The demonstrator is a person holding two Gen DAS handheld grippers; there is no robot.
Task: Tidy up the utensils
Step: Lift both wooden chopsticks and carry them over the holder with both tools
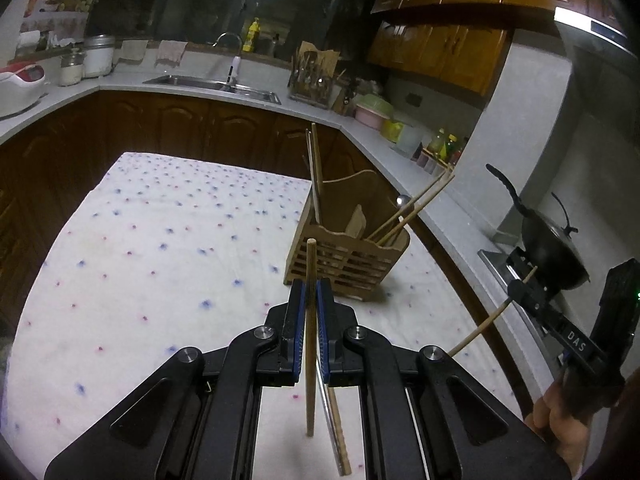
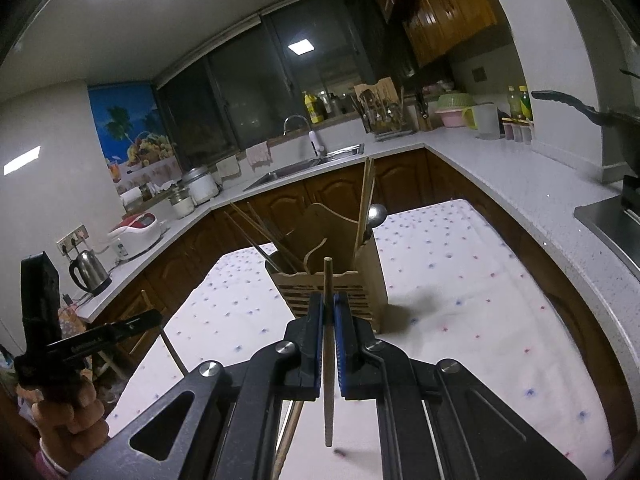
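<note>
Gripping one wooden chopstick [image 1: 310,320] apiece, the left claw [image 1: 311,292] and right claw [image 2: 329,308] hover near the wooden utensil holder [image 1: 348,256] at twelve o'clock; several utensils already stand inside, these two remain.

left gripper [image 1: 311,296]: black linkage arms, blue pads, silver screws | right gripper [image 2: 329,308]: same build, white "DAS" lettering | hands: bare skin, pink cuff
</note>
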